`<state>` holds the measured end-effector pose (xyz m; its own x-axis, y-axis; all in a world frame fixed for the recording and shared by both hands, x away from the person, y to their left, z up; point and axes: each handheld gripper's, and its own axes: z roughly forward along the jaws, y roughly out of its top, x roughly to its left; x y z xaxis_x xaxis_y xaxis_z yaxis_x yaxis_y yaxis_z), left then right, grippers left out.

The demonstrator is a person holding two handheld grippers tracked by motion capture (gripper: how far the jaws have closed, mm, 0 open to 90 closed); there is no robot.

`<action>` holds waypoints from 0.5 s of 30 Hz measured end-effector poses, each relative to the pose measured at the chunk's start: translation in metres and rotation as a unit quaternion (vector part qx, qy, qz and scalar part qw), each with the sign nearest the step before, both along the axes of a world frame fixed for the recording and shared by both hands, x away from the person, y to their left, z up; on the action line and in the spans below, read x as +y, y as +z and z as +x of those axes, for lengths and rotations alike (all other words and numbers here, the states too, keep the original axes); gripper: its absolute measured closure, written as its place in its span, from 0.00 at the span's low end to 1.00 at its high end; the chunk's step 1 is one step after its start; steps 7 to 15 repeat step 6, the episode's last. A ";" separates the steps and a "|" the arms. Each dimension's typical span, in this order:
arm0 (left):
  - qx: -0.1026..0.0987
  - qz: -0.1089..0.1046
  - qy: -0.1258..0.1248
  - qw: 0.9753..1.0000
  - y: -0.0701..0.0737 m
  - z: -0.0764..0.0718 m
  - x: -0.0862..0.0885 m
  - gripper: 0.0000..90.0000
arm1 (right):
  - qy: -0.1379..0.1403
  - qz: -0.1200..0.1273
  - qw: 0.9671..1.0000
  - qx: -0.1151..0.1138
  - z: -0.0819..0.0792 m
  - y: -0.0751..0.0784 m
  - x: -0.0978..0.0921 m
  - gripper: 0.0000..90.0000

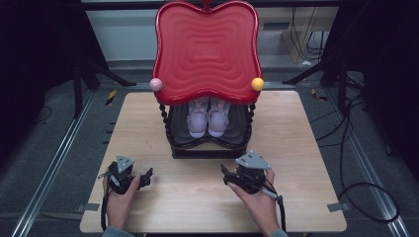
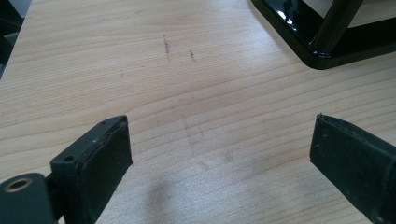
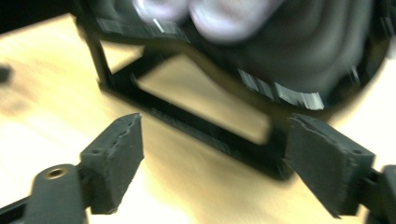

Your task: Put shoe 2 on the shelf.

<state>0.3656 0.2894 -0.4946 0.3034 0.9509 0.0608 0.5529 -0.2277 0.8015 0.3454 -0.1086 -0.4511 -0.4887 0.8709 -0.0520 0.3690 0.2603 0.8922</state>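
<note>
Ahead, the pair of white shoes [image 1: 208, 118] sits on the black lower shelf [image 1: 237, 133] near the tabletop's [image 1: 148, 128] far edge, toes toward us, beyond our left gripper [image 1: 143, 178] and right gripper [image 1: 228, 177], both with fingers spread and holding nothing.

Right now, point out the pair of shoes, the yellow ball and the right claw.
pair of shoes [image 1: 208, 119], high view, on the toe area of the two shoes on the black shelf.
yellow ball [image 1: 257, 84], high view, on its middle.
right claw [image 1: 228, 175], high view, between its open jaw tips.
</note>
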 end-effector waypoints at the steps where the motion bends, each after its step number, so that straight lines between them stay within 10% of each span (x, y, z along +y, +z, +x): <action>1: 0.002 0.001 0.002 1.000 0.000 0.000 0.000 0.05 | -0.004 -0.004 1.000 0.005 -0.001 -0.006 -0.007 0.16; 6: 0.007 0.000 0.004 1.000 -0.002 0.002 0.001 0.05 | -0.041 -0.016 0.998 0.042 0.005 -0.031 -0.045 0.09; 15: 0.007 0.000 0.004 1.000 -0.002 0.002 0.001 0.05 | -0.041 -0.016 0.998 0.042 0.005 -0.031 -0.045 0.09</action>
